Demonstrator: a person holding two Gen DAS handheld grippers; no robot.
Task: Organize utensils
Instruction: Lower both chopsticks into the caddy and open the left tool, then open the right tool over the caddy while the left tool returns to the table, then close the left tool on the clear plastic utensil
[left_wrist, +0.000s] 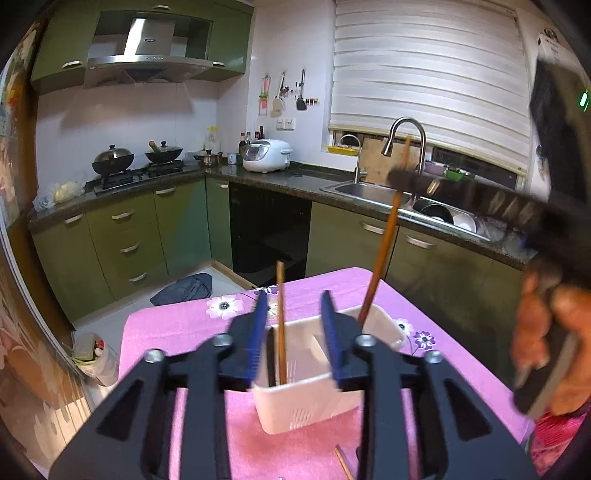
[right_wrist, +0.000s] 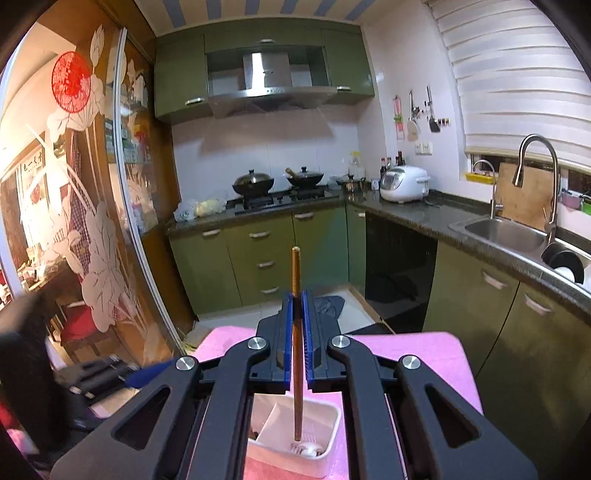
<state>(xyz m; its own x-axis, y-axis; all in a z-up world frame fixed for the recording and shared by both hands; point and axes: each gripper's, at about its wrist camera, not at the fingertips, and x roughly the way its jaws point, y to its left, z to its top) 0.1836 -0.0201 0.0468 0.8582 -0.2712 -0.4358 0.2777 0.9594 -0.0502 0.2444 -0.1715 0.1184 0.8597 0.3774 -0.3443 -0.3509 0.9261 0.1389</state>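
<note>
A white slotted utensil basket (left_wrist: 306, 406) stands on the pink flowered tablecloth (left_wrist: 177, 325). My left gripper (left_wrist: 294, 297) is open just over the basket. A brown chopstick (left_wrist: 281, 317) stands upright inside the basket between its blue pads, close to the left pad and not pinched. My right gripper (right_wrist: 298, 295) is shut on a second brown chopstick (right_wrist: 296, 354), whose lower end dips into the basket (right_wrist: 325, 424). In the left wrist view that gripper (left_wrist: 402, 181) reaches in from the right, blurred, with its chopstick (left_wrist: 384, 236) slanting down into the basket's far side.
A third chopstick (left_wrist: 343, 463) lies on the cloth near the front edge. A hand (left_wrist: 546, 332) grips the right tool's handle. Behind the table run green cabinets (left_wrist: 122, 243), a sink (left_wrist: 369, 190) with dishes, and a stove with woks (left_wrist: 110, 160). A dark cloth (left_wrist: 184, 290) lies on the floor.
</note>
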